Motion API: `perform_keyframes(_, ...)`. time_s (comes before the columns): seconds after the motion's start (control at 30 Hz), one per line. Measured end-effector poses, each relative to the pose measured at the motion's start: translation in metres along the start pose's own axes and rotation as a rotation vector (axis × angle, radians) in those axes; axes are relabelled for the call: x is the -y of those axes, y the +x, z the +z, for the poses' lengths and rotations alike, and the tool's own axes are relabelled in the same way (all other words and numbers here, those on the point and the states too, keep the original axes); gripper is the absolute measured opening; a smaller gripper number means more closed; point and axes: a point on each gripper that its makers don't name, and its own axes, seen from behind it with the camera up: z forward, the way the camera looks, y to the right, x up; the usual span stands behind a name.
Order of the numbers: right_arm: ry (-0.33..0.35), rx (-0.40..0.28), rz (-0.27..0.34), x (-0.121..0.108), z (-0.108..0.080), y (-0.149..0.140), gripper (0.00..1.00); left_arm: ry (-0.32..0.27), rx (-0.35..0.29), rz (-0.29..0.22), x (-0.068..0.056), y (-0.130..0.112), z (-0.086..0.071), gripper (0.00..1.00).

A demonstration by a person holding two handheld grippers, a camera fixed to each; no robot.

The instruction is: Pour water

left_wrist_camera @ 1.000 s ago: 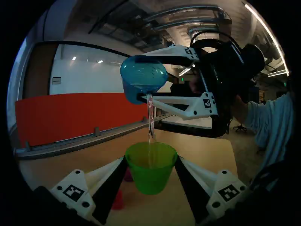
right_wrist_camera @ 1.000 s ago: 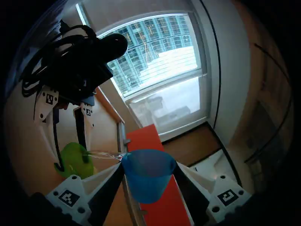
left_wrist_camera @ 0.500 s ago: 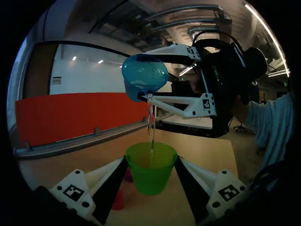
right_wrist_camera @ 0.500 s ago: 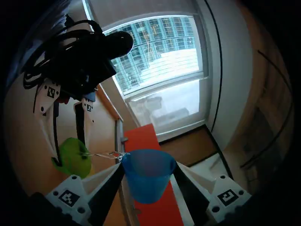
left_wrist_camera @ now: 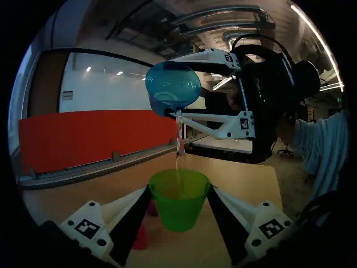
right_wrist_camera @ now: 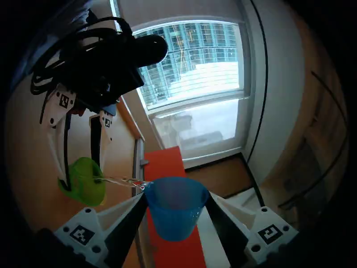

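Observation:
In the left gripper view my left gripper (left_wrist_camera: 179, 203) is shut on an upright green cup (left_wrist_camera: 179, 203) just above the wooden table (left_wrist_camera: 241, 176). Above it the right gripper (left_wrist_camera: 176, 89) holds a blue cup (left_wrist_camera: 172, 88) tipped on its side, mouth toward me. A thin stream of water (left_wrist_camera: 179, 143) falls from its lip into the green cup. In the right gripper view my right gripper (right_wrist_camera: 175, 207) is shut on the blue cup (right_wrist_camera: 175, 205). The water stream (right_wrist_camera: 120, 181) runs left to the green cup (right_wrist_camera: 82, 182), held by the left gripper (right_wrist_camera: 80, 178).
An orange wall panel (left_wrist_camera: 89, 134) and a metal rail (left_wrist_camera: 102, 161) run along the table's far edge. Small red and purple things (left_wrist_camera: 142, 234) lie on the table under the left fingers. A sleeved arm (left_wrist_camera: 319, 143) holds the right gripper. A large window (right_wrist_camera: 196, 80) is beyond the table.
The blue cup has tipped a little further and risen slightly. The stream has thinned and now breaks partway down. The green cup has held still.

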Motion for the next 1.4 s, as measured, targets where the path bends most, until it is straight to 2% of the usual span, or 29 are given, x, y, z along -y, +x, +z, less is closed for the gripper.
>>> perform_keyframes(0.57, -0.019, 0.008, -0.087, -0.009, 0.001, 0.0, 0.92, 0.001, -0.005, 0.0, 0.0, 0.003, -0.002, 0.87)
perform_keyframes(0.87, -0.028, 0.009, -0.129, -0.013, 0.003, 0.004, 0.92, 0.008, -0.009, -0.017, 0.003, 0.004, -0.002, 0.87)
perform_keyframes(1.4, -0.041, 0.011, -0.241, -0.023, 0.008, 0.012, 0.92, 0.005, -0.009, -0.007, 0.0, 0.006, 0.0, 0.88)
